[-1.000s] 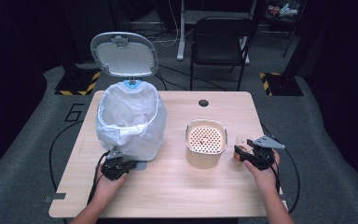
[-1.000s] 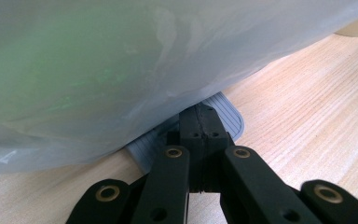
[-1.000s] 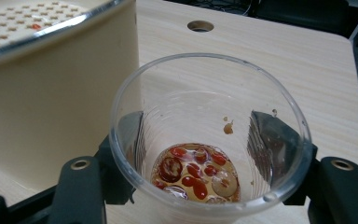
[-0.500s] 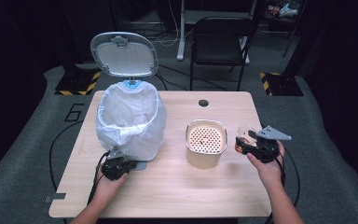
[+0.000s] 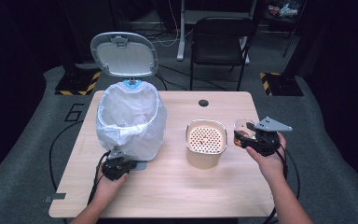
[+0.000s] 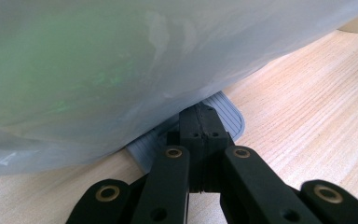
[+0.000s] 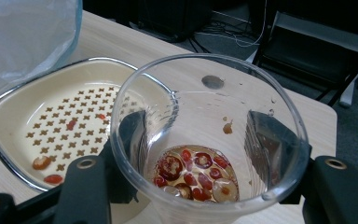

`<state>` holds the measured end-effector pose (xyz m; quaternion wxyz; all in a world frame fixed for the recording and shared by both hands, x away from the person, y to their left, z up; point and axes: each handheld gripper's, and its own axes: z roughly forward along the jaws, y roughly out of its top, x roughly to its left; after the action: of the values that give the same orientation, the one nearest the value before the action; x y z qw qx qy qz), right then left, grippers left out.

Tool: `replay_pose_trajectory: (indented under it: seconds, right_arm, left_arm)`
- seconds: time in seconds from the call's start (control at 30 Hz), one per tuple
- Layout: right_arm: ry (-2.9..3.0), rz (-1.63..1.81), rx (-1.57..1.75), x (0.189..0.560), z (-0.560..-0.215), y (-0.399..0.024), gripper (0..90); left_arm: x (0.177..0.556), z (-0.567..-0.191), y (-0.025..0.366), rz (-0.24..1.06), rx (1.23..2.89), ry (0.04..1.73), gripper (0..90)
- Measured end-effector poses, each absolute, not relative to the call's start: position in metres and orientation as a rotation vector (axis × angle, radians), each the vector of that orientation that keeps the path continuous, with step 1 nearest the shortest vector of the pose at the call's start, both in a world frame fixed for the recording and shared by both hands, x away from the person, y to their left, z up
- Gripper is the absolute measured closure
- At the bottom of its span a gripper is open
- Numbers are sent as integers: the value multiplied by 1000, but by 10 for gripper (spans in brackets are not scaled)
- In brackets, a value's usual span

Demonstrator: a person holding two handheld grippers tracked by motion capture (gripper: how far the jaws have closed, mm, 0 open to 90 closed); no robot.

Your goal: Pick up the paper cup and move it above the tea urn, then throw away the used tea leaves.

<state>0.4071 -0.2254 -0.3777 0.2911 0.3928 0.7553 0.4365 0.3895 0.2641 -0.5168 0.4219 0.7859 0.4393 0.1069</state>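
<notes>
Near the front edge of the table (image 5: 177, 191), toward its left corner, the left gripper (image 5: 117, 167) is lying low with its jaws closed, their tips pressing down on the grey pedal (image 6: 223, 114) at the foot of the bin (image 5: 129, 122). Toward the right edge, the right gripper (image 5: 256, 137) is gripping a clear cup (image 7: 205, 140) by its sides, holding it just off the table; its jaws have just been closing slightly on it. Red slices in a little liquid, perhaps chilli, are sitting at the cup's bottom. Just left of the cup, the perforated strainer (image 5: 206, 140) is holding a few red bits. Farther back on the left, the bin's white bag is gaping under the raised lid (image 5: 124, 55).
</notes>
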Motion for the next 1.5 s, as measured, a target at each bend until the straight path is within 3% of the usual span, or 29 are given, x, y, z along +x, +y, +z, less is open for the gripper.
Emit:
replay_pose_trajectory:
  seconds: [1.5]
  right_arm:
    - [2113, 942, 772, 420, -348, -160, 419]
  left_arm:
    - [389, -517, 264, 272, 1969, 1097, 900]
